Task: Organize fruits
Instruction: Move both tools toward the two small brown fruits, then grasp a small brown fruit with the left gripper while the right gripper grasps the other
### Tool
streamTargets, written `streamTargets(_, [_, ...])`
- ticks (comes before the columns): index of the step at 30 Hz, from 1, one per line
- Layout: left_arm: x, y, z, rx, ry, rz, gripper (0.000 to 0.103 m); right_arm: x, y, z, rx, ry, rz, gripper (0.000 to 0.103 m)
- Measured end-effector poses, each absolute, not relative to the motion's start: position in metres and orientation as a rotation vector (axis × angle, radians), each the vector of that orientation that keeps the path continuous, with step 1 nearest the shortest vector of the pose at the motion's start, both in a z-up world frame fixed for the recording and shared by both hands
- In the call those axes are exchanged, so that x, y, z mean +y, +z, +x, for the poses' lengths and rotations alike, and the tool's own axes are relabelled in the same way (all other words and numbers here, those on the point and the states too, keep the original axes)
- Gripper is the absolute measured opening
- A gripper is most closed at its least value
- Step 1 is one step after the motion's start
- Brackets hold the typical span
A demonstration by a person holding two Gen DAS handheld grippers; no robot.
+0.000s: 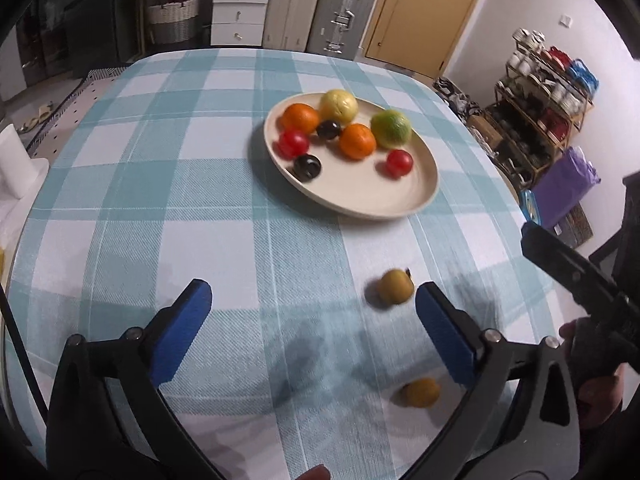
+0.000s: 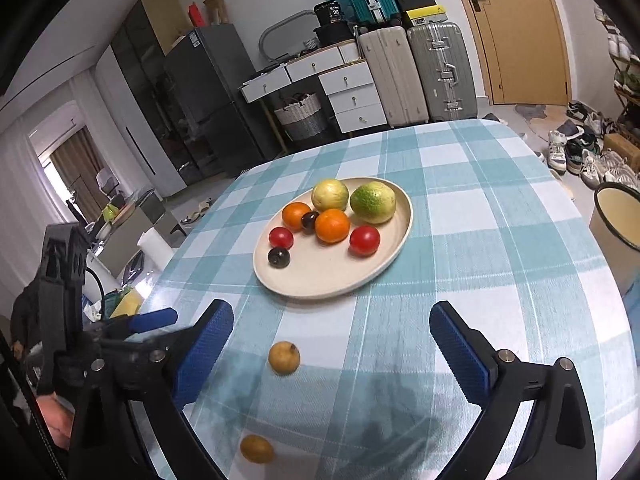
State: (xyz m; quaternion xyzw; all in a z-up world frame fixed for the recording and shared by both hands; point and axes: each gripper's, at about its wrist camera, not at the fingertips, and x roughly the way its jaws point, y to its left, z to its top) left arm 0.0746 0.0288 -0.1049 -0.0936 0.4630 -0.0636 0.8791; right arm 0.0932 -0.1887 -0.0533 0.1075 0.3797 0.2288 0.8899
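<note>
Fingers of left gripper (image 1: 312,300) and right gripper (image 2: 332,320) wide, empty; stemmed loquat (image 1: 391,288) just inside left's right pad, nearer left.

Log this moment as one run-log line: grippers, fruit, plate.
left gripper: open, empty | right gripper: open, empty | plate: eight fruits | two yellow-brown fruits: loose on tablecloth

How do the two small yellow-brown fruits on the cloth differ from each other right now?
The farther fruit lies nearer the plate; the nearer fruit lies closer to the cameras. The farther fruit shows a dark stem end and looks paler; the nearer fruit looks more orange, with no stem visible. In the left wrist view the farther fruit sits beside a jaw tip. Both lie loose on the checked cloth, off the plate, ungripped.
</note>
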Motion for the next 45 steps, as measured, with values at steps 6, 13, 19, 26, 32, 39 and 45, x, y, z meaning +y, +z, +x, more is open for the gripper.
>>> streamTargets(6, [0.011, -0.117, 0.061, 1.019, -0.184, -0.165, 0.102, -0.194, -0.056, 0.083, 0.79, 0.465, 0.23, 0.101])
streamTargets(13, [-0.015, -0.132, 0.044, 1.076, -0.274, -0.135, 0.102, -0.203, -0.058, 0.076, 0.795, 0.437, 0.238, 0.101])
streamTargets(19, [-0.035, -0.141, 0.037, 1.095, -0.272, -0.058, 0.102, -0.206, -0.06, 0.069, 0.797, 0.428, 0.243, 0.102])
streamTargets(26, [-0.052, -0.146, 0.031, 1.083, -0.29, 0.023, 0.101, -0.205, -0.062, 0.067, 0.799, 0.427, 0.236, 0.102])
streamTargets(32, [-0.052, -0.146, 0.03, 1.087, -0.336, -0.008, 0.073, -0.206, -0.066, 0.068, 0.811, 0.427, 0.24, 0.102])
streamTargets(39, [-0.049, -0.146, 0.03, 1.075, -0.362, 0.012, 0.023, -0.205, -0.072, 0.069, 0.828, 0.425, 0.239, 0.102])
streamTargets(45, [-0.039, -0.142, 0.033, 1.067, -0.433, -0.059, 0.023, -0.201, -0.078, 0.073, 0.846, 0.42, 0.234, 0.102])
